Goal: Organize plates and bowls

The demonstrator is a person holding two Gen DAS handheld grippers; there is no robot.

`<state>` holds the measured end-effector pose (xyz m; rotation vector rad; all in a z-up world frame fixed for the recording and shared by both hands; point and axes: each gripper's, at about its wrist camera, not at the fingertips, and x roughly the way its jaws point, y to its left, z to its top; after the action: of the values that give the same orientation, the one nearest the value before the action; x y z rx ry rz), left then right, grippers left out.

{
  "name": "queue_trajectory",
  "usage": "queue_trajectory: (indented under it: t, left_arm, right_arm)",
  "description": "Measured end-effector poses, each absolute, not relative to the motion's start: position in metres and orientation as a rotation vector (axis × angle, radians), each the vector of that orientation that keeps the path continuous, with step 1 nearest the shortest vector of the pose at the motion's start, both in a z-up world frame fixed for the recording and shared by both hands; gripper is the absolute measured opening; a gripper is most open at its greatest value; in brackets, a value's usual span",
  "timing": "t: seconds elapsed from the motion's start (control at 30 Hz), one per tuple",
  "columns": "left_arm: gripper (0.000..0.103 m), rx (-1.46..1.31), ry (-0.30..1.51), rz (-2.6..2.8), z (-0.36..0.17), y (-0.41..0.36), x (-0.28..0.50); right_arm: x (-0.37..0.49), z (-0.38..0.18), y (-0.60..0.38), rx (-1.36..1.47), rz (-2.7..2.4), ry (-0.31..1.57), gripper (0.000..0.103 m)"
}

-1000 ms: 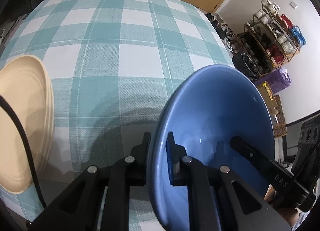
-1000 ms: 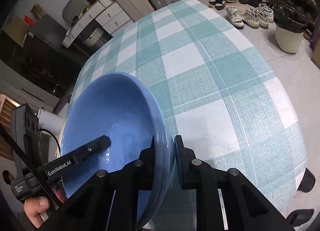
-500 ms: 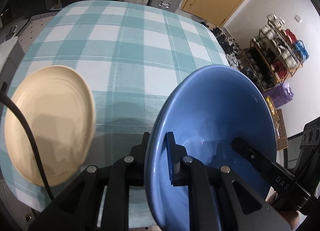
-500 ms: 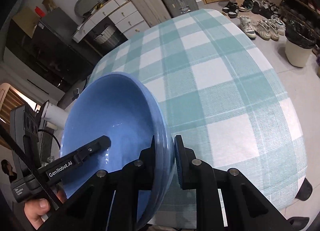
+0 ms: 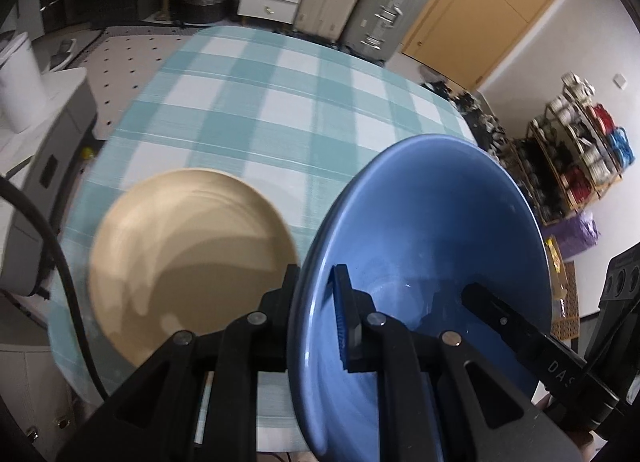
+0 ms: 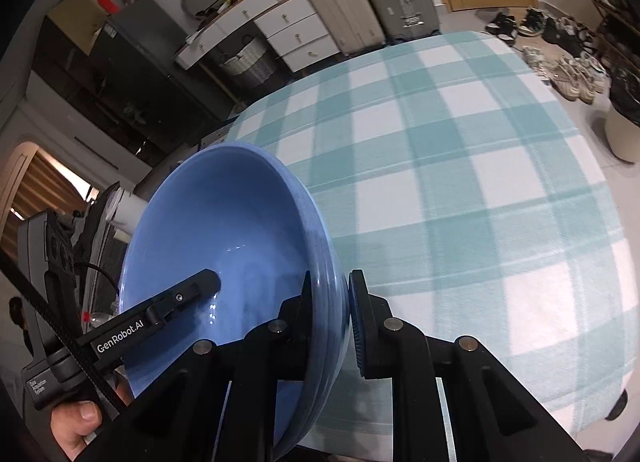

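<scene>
you hold the blue bowl (image 5: 432,230) off the checked surface (image 5: 280,110) with both tools.
your left tool (image 5: 316,302) is clamped on one side of its rim, your right tool (image 6: 330,302) on the opposite side; the bowl hangs tilted beside the tan plate (image 5: 188,258), which lies near the surface's edge.

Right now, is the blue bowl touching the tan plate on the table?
Cannot tell. In the left wrist view the blue bowl, pinched at its rim, overlaps the tan plate, with no visible gap or contact.
</scene>
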<state>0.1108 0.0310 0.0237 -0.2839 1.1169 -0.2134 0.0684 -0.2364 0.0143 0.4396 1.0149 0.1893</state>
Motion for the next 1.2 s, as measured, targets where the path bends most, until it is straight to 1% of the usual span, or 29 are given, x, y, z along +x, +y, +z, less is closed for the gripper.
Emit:
queue_trajectory:
  t: [0.4,0.63,0.9,1.2]
  left_arm:
    - [0.013,-0.306,1.107,-0.071,0.018,0.110,0.116]
    - [0.014,-0.328,1.122,-0.016,-0.002,0.145,0.118]
    - [0.015,-0.348,1.158,0.010,-0.028,0.161,0.126]
    - [0.016,-0.359,1.179,0.006,-0.043,0.163,0.133]
  right_arm:
    - [0.104,0.005,-0.153,0.413,0.299,1.074,0.014]
    - [0.121,-0.013,-0.110,0.381,0.330,1.118,0.014]
    - [0.130,-0.038,-0.086,0.346,0.313,1.156,0.014]
    - [0.136,-0.048,-0.082,0.315,0.288,1.162,0.014]
